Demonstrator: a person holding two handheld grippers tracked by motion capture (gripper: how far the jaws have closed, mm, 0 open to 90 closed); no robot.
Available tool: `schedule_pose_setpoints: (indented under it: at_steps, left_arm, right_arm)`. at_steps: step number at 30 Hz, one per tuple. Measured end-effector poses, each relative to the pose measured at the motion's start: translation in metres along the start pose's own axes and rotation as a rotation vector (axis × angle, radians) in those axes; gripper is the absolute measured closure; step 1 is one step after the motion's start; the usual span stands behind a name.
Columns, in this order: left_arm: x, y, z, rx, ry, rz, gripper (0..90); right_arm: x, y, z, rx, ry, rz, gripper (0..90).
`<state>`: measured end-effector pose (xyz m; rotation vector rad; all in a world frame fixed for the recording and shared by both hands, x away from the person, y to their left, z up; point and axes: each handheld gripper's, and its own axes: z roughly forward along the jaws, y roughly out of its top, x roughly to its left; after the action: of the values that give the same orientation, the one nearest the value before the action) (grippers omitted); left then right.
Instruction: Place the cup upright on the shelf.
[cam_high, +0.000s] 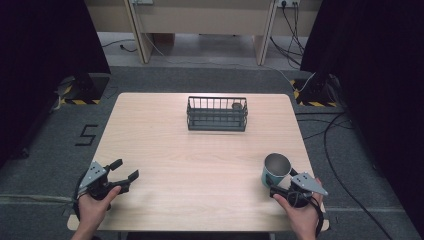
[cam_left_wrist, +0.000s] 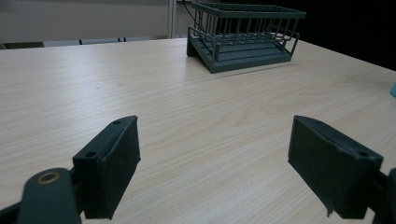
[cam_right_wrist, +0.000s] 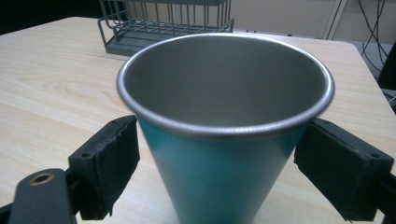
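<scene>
I had the right tool (cam_high: 281, 186) at the near right corner of the worktop (cam_high: 200, 165), its jaws set wide on either side of the teal cup (cam_right_wrist: 224, 154). In the right gripper view both pads (cam_right_wrist: 109, 165) stood just beside the cup's wall, below the rolled rim; I could not tell for sure whether they touched it, and they did not look to be pressing. The cup stood upright and empty, its mouth open toward me, well apart from the wire basket (cam_high: 217, 114) at the far middle of the worktop.

I judged the cup to be light and stiff: thin metal, bare steel inside, a smooth teal coat outside. That coat looked slick, and the wall tapered toward the base, so I expected a squeeze low down could let it ride upward out of the pads. The better hold seemed to be high on the wall, just under the rim, where the bead would stop it slipping down. Being rigid, it should take a firm pinch, though a thin wall might dent if overdone.

The left tool (cam_high: 119, 176) lay at the near left, jaws spread wide with nothing between them.
</scene>
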<state>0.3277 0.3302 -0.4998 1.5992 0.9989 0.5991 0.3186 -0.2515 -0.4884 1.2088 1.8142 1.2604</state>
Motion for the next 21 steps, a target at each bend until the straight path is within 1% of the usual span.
schedule_pose_setpoints:
  at_steps: [6,9,11,17,21]
  left_arm:
    - [0.0,0.0,0.0,-0.001,-0.001,0.001,16.1]
    - [0.0,0.0,0.0,-0.002,-0.001,0.0,16.1]
    - [0.0,0.0,0.0,-0.001,-0.001,0.001,16.1]
    - [0.0,0.0,0.0,-0.002,-0.003,0.003,16.1]
    - [0.0,0.0,0.0,-0.003,-0.002,0.001,16.1]
  right_arm:
    - [-0.001,0.004,0.011,0.003,-0.004,-0.007,12.5]
    - [-0.001,0.004,0.014,-0.005,0.001,-0.006,12.6]
    - [-0.001,0.004,0.015,-0.015,0.008,-0.001,13.5]
    - [0.0,0.004,0.013,-0.016,0.006,-0.004,14.5]
    - [0.0,0.005,0.013,-0.034,0.001,-0.004,14.7]
